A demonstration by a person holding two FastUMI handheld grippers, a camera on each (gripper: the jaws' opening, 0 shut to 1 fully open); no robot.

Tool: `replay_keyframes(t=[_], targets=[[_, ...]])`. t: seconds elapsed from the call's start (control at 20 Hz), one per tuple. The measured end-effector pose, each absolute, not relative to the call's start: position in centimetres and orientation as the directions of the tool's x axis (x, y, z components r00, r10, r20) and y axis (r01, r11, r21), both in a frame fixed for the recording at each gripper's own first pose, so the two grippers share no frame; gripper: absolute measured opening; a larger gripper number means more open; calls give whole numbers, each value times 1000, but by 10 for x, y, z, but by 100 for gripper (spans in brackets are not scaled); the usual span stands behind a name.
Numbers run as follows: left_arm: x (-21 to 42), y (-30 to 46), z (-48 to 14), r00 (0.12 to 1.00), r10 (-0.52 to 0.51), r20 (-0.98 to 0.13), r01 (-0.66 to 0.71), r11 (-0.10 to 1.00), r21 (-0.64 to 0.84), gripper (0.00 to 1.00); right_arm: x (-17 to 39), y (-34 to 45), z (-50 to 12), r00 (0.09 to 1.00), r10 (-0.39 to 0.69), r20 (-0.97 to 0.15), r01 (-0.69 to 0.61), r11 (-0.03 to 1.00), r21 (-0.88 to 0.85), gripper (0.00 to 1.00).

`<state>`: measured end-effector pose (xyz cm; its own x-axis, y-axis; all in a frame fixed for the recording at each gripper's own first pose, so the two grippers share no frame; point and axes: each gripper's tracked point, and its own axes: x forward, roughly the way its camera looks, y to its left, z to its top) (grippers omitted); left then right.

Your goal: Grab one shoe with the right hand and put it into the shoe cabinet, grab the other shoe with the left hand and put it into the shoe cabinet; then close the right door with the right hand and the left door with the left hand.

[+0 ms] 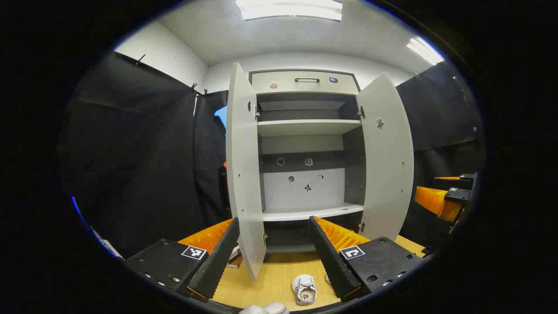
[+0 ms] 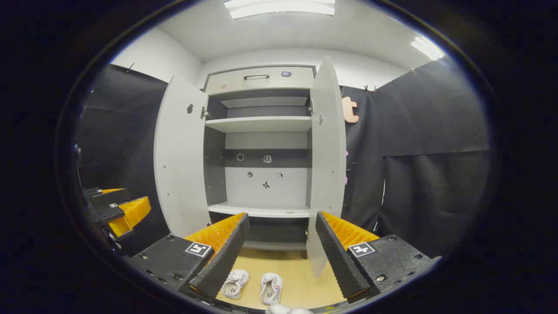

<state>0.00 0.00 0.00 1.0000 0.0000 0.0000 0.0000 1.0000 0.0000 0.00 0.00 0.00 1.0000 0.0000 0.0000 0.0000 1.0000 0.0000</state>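
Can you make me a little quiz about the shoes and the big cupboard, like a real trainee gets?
1. True or false: both doors of the shoe cabinet are shut.
2. Where are the two shoes in the right gripper view?
A. on the top shelf
B. on the wooden floor in front of the cabinet
C. between a gripper's fingers
3. Fill in: the left gripper and the right gripper are both ____, holding nothing.

Key
1. False: the left door and the right door both stand open.
2. B
3. open
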Motion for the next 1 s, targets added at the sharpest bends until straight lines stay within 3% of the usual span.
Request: replay_keyframes(t=[1.0], targets=[[-6, 10, -3, 1000, -2, 4, 2, 1000, 6, 95, -2, 4, -26, 999, -12, -43, 12, 1000, 0, 99]])
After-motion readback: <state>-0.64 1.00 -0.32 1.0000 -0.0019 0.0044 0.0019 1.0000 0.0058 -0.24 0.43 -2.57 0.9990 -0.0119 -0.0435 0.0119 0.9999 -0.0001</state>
